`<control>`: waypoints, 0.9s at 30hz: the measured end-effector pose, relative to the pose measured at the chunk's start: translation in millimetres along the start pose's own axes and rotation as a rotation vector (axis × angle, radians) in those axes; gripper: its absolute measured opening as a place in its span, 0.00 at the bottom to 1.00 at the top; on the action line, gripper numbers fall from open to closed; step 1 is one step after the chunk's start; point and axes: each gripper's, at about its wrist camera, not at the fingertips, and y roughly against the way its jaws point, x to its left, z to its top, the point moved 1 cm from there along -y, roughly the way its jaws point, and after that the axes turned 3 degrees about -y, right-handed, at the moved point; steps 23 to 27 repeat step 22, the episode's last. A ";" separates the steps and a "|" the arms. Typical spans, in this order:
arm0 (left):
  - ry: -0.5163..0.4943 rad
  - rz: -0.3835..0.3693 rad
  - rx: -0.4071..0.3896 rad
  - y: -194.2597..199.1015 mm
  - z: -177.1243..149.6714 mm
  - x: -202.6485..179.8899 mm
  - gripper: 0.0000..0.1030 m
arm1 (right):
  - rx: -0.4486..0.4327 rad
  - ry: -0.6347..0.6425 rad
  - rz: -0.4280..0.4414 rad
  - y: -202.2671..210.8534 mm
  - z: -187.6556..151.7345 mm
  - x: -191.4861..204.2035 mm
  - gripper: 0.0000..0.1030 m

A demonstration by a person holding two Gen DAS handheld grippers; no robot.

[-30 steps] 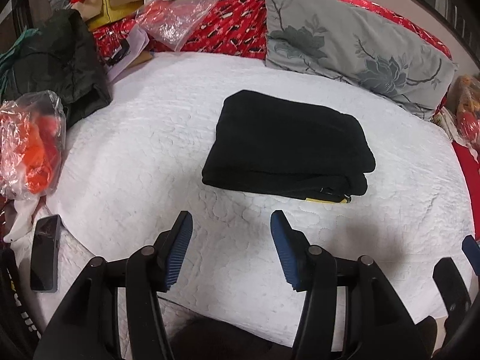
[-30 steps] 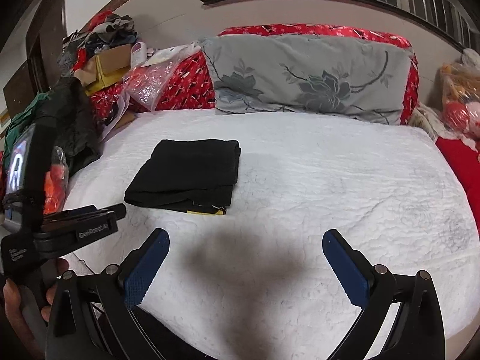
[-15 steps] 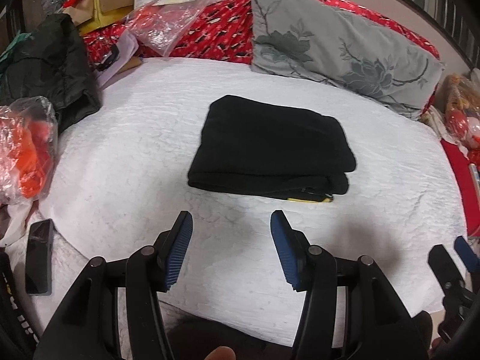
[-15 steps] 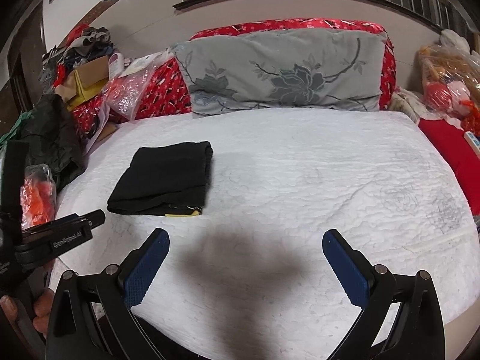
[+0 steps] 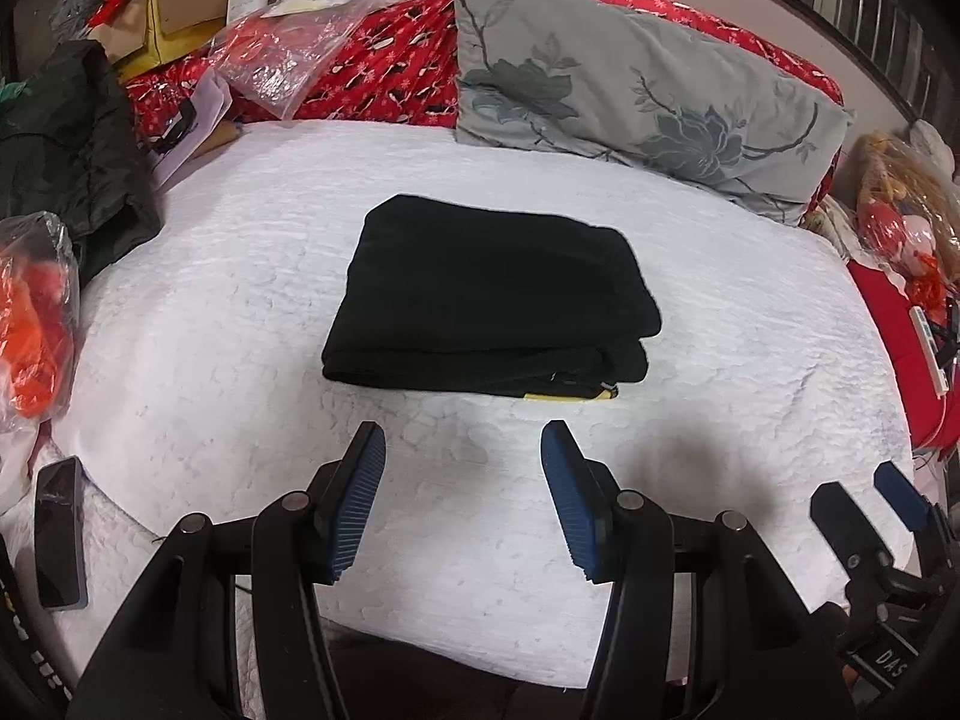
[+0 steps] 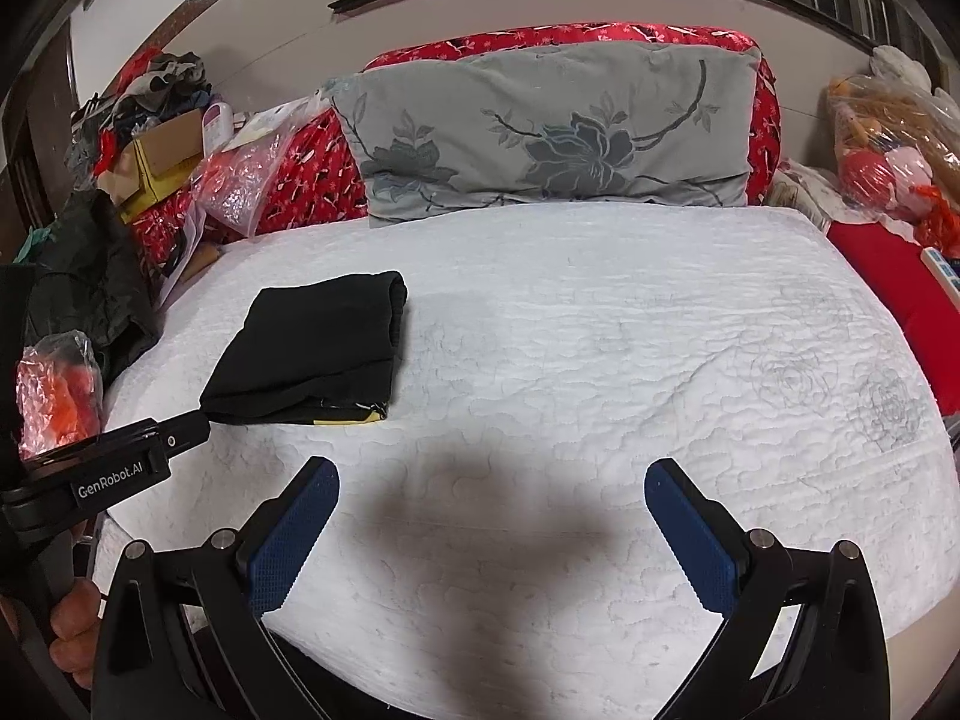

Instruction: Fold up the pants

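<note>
On the bed (image 5: pixel 240 300), one folded pants (image 5: pixel 492 306); I held both grippers, left (image 5: pixel 462 504) and right (image 6: pixel 489 531), level, jaws released, empty

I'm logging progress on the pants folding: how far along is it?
Done, it appears: the black pants lie in a compact folded stack on the white bedspread. In hand: nothing; left gripper and right gripper are open, clear of it. Nothing visibly left.
</note>
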 end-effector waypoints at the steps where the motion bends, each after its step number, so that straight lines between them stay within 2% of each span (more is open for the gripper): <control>1: 0.001 -0.008 -0.006 0.9 1.4 -1.1 0.51 | 0.001 -0.001 -0.001 -0.3 -0.1 -0.1 1.00; 9: -0.033 -0.006 -0.029 6.2 -3.1 -10.5 0.52 | 0.010 -0.012 -0.014 -2.6 0.3 -5.3 1.00; 27: -0.050 0.011 -0.006 6.5 -12.7 -11.9 0.52 | 0.026 -0.006 -0.015 -4.5 -1.4 -6.7 1.00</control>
